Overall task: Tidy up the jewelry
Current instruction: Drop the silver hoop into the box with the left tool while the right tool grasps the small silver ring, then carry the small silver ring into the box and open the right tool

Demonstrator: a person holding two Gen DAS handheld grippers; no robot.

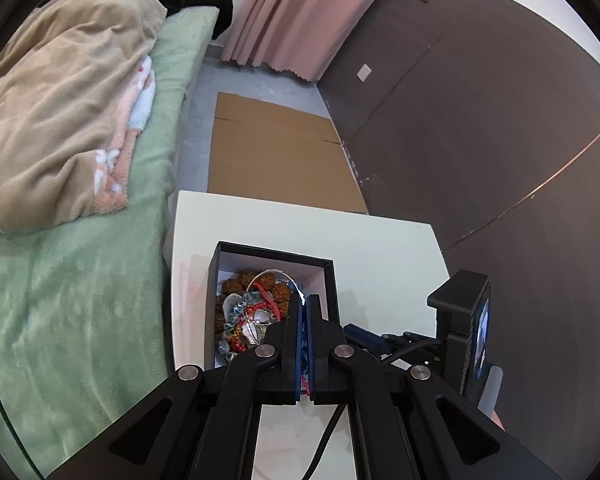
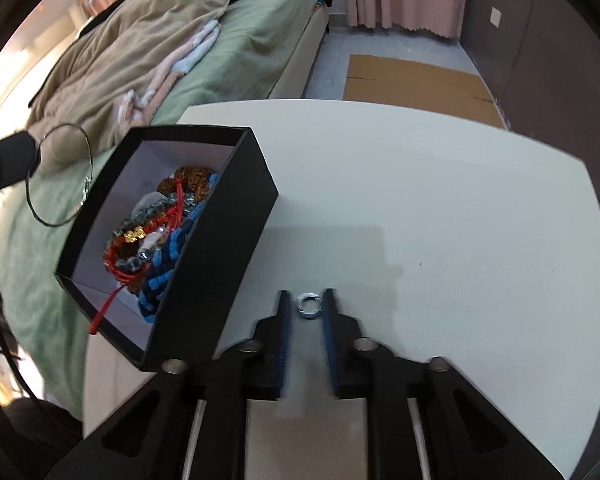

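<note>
A black jewelry box (image 1: 328, 280) (image 2: 236, 216) with a white inside stands on the white table (image 1: 380, 248) (image 2: 420, 200). It holds a heap of bracelets (image 1: 256, 312) (image 2: 160, 224): brown beads, red cords, blue beads. My left gripper (image 1: 306, 300) is shut on a thin silver wire bangle (image 1: 278, 274) and holds it above the box; the bangle also shows at the left of the right wrist view (image 2: 60, 172). My right gripper (image 2: 307, 294) is open, low over the table, with a small silver ring (image 2: 309, 305) lying between its fingertips.
A bed with a green sheet (image 1: 80, 300) (image 2: 260, 40) and a beige blanket (image 1: 60, 120) runs along the table's left side. Flat cardboard (image 1: 276, 152) (image 2: 416, 80) lies on the floor beyond the table. A dark wall (image 1: 500, 120) stands to the right. Pink curtains (image 1: 300, 12) hang at the back.
</note>
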